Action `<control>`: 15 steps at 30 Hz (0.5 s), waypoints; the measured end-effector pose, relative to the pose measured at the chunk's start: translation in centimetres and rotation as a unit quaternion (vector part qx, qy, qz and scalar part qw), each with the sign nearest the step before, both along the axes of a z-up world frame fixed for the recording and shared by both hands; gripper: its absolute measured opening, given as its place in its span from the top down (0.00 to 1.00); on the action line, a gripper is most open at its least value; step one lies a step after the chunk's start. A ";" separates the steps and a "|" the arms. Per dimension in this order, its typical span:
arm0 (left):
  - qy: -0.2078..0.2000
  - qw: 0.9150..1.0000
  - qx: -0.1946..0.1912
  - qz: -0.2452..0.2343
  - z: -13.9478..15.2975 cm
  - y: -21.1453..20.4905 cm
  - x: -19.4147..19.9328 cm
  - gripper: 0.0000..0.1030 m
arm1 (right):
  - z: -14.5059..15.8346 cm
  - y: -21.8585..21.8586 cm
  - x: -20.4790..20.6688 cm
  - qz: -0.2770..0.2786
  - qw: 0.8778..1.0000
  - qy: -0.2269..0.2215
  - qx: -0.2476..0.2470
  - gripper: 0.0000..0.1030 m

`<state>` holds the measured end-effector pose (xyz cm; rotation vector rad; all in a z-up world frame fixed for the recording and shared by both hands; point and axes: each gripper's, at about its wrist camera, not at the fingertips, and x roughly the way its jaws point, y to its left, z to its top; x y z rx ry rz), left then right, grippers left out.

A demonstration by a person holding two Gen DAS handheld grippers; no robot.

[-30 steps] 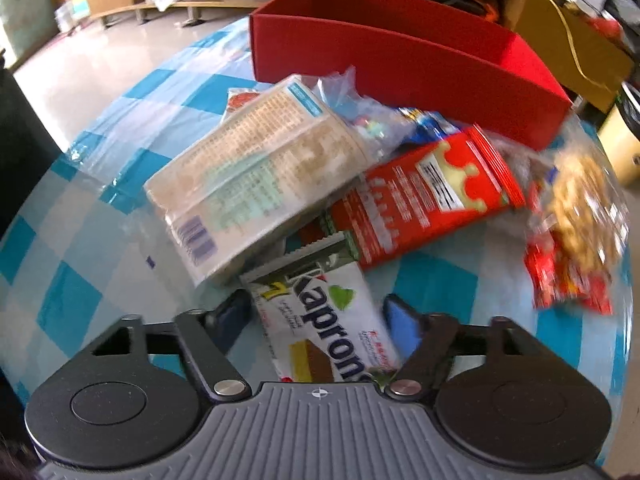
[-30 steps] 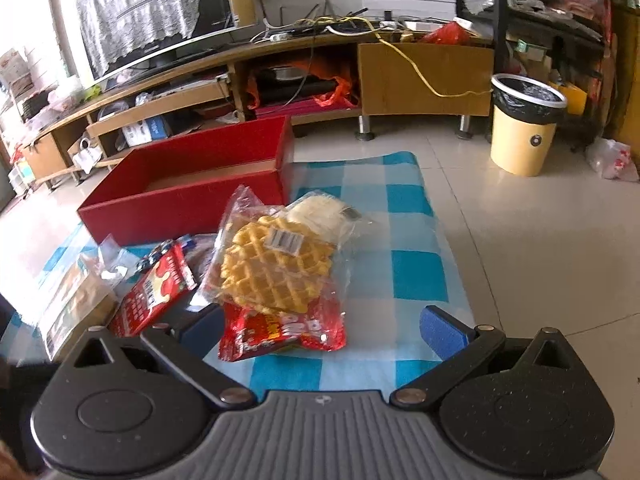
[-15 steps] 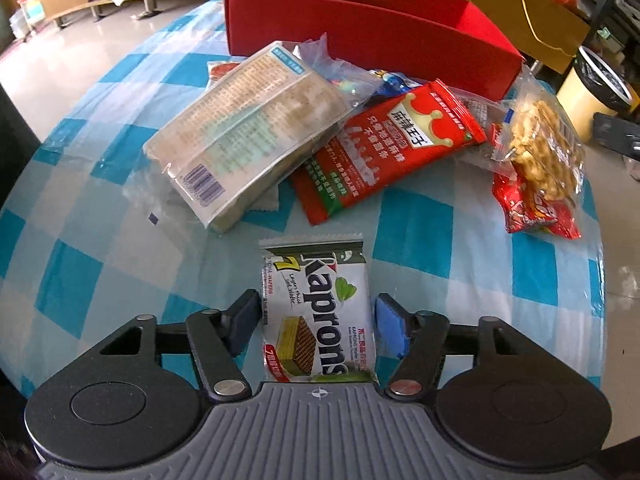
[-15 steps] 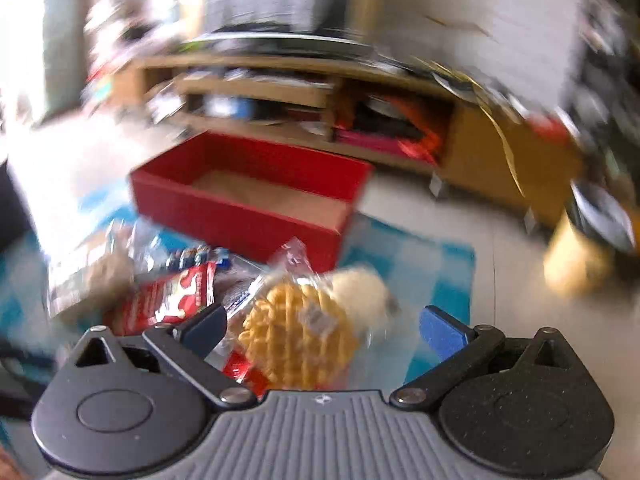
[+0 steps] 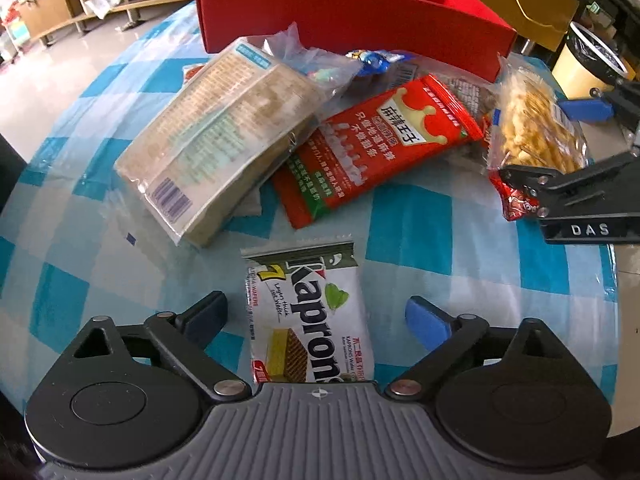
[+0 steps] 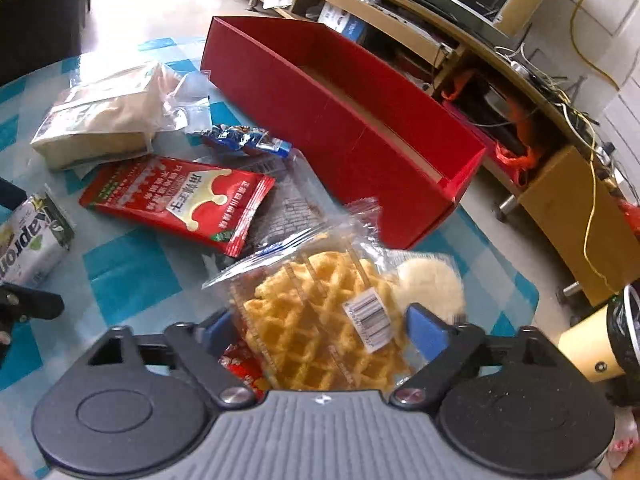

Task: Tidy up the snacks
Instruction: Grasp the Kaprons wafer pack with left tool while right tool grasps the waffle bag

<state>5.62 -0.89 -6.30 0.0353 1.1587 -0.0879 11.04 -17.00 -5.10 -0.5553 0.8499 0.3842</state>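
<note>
Black linkages, blue pads (image 5: pixel 426 322), ribbed grey housing

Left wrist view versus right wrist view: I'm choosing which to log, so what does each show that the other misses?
Left only: the right gripper from outside, around the waffle pack. Right only: the red box interior, a white round snack. Both: Kaprons wafer, red pouch, checked cloth.

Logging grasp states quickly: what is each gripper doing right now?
Left gripper: open, straddling the Kaprons wafer pack.
Right gripper: open around the waffle bag.
</note>
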 end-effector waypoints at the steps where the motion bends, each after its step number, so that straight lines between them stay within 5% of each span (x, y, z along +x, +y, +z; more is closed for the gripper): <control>1: -0.002 1.000 0.002 0.001 0.1 0.0 -0.1 0.09 | 0.3 -0.2 -0.2 -0.008 1.000 0.005 0.008 0.27; 10: -0.011 1.000 0.008 0.015 0.9 1.1 -1.0 0.35 | 2.5 0.1 -3.6 -0.068 0.996 0.013 0.049 0.53; 15: -0.013 1.000 0.018 0.018 0.9 1.3 -1.7 0.36 | 3.6 0.0 -5.5 -0.086 0.994 0.009 0.073 0.60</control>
